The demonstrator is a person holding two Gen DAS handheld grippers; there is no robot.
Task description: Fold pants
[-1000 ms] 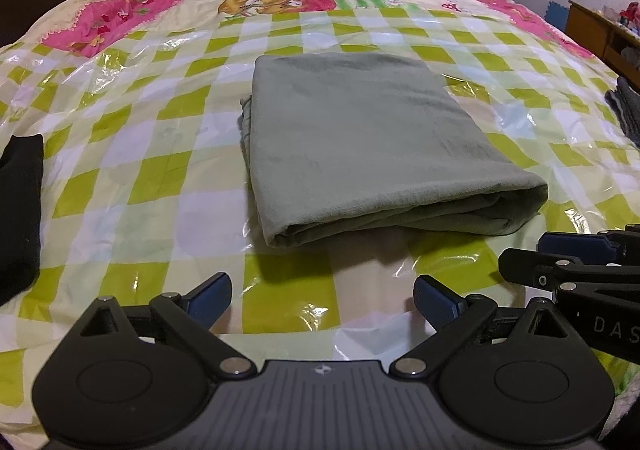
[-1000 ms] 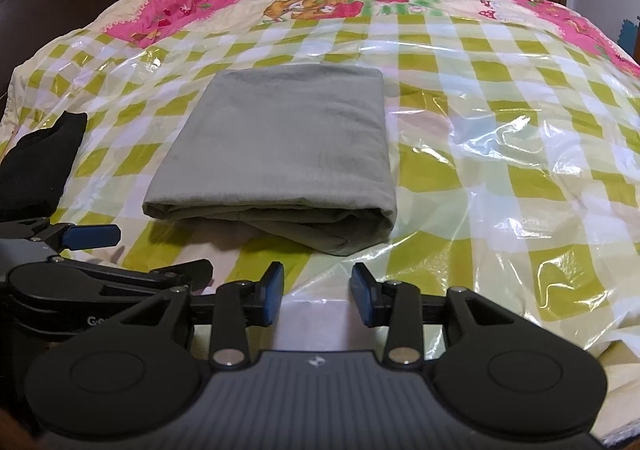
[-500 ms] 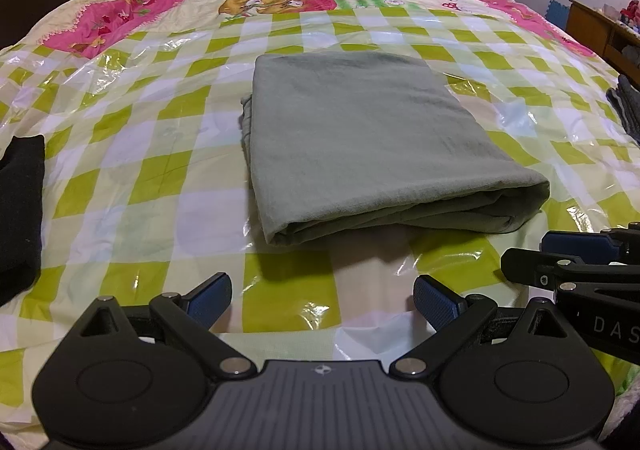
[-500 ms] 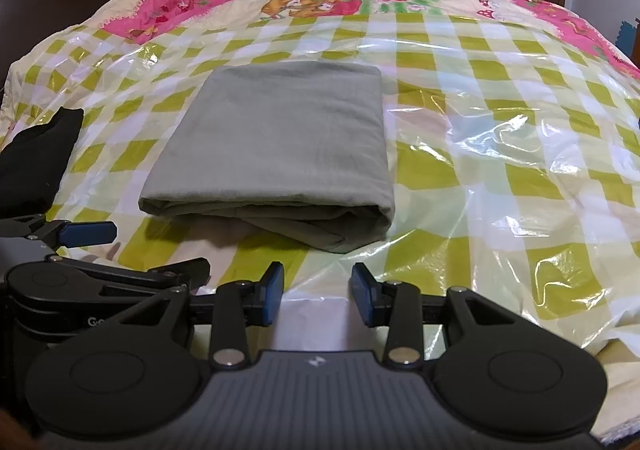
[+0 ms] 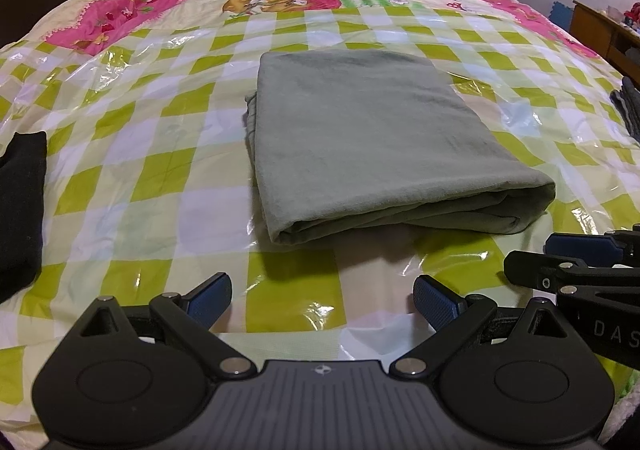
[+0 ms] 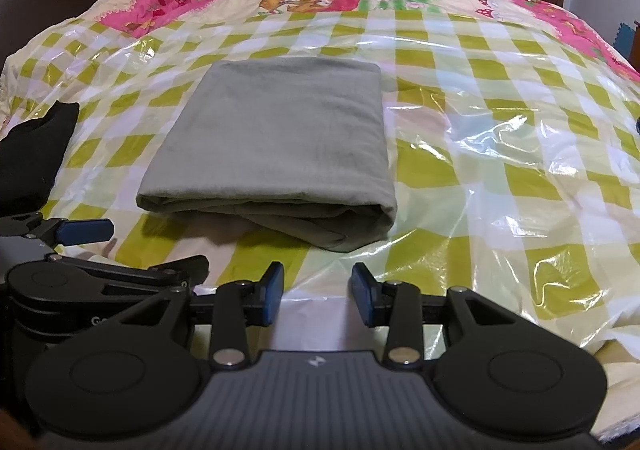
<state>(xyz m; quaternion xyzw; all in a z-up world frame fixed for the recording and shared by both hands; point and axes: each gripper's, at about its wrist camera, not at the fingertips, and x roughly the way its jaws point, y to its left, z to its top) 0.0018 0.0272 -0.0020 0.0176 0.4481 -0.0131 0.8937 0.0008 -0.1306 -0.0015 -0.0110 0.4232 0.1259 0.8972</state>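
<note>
Plastic-covered checkered bed, pants folded at its centre.
Nothing has shifted over the last second: left gripper gapes wide, right gripper narrowly parted, both empty, near the pants; folding looks finished.

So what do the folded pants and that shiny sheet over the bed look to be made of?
Folded pants: soft matte woven cloth, probably cotton; dull grey-green surface with limp, rounded fold edges. Shiny sheet: thin clear plastic film; glossy glare, crinkles, checked bedcover visible through it.
</note>
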